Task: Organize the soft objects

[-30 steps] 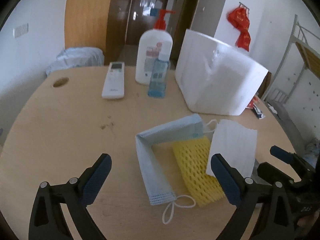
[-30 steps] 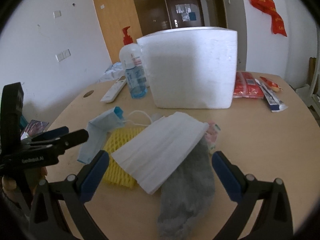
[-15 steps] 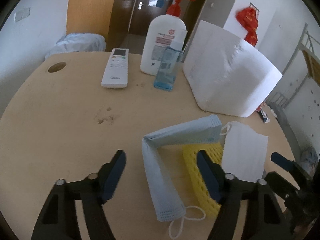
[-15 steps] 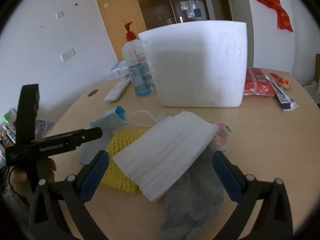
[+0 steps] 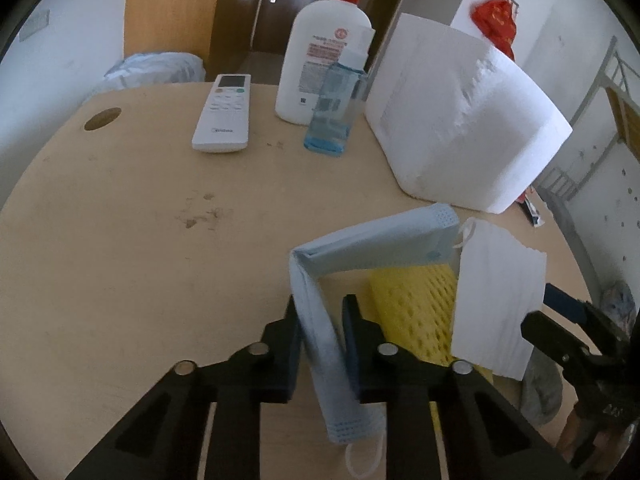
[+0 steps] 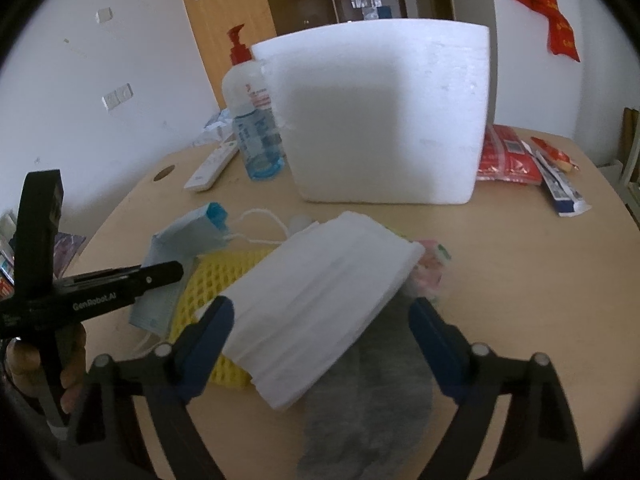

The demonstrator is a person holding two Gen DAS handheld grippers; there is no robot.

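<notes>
Blue mask (image 5: pixel 320 344), one, folded, pleated; white mask (image 6: pixel 320 312), one; left claw (image 5: pixel 320 316) closing on blue mask; right claw (image 6: pixel 320 320) wide, closing.

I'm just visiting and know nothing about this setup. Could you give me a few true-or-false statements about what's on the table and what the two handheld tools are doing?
1. The left gripper has the folded blue face mask between its closing jaws. True.
2. The right gripper is clamped tight on the grey cloth. False: its jaws stand wide, around the white pleated mask.
3. The yellow foam net lies partly under the white pleated mask. True.
4. The white remote control lies on top of the white foam box. False: it lies on the wooden table.
</notes>
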